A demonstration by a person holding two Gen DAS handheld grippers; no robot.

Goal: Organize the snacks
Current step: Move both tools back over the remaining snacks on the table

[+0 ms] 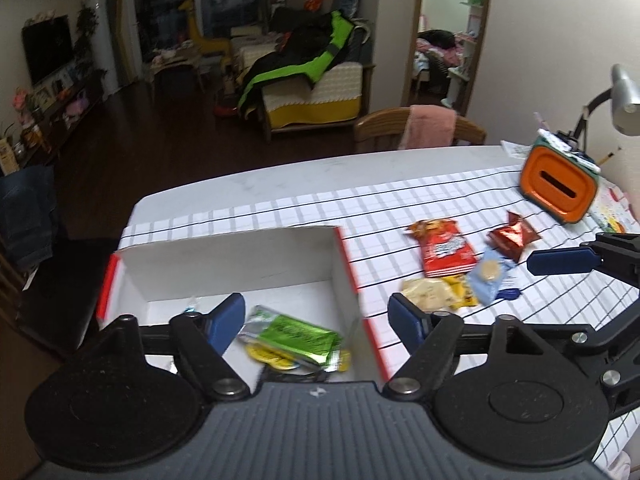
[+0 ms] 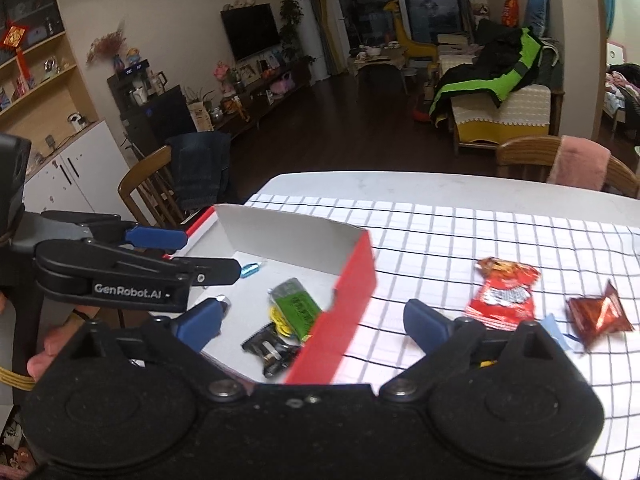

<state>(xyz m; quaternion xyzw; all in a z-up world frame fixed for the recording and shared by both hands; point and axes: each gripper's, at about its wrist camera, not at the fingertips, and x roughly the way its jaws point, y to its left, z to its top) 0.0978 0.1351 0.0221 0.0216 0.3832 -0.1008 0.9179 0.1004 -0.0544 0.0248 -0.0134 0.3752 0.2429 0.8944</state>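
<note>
A white box with red edges (image 1: 344, 252) (image 2: 352, 280) stands on the checked tablecloth. Inside lie a green packet (image 1: 298, 336) (image 2: 298, 308), a yellow snack (image 1: 264, 356), a black packet (image 2: 268, 350) and a small blue candy (image 2: 252, 269). My left gripper (image 1: 318, 320) is open and empty above the box's near end. My right gripper (image 2: 312, 320) is open and empty over the box's right wall. On the cloth lie a red chip bag (image 1: 444, 250) (image 2: 504, 294), a dark red packet (image 1: 512, 236) (image 2: 600, 316), a blue packet (image 1: 490, 276) and a pale and yellow packet (image 1: 440, 294).
An orange and green container (image 1: 558, 186) stands at the far right of the table beside a desk lamp (image 1: 624, 100). Wooden chairs stand at the far edge (image 1: 420, 128) and the left side (image 2: 160, 188). The left gripper's body (image 2: 120, 268) is beside the box.
</note>
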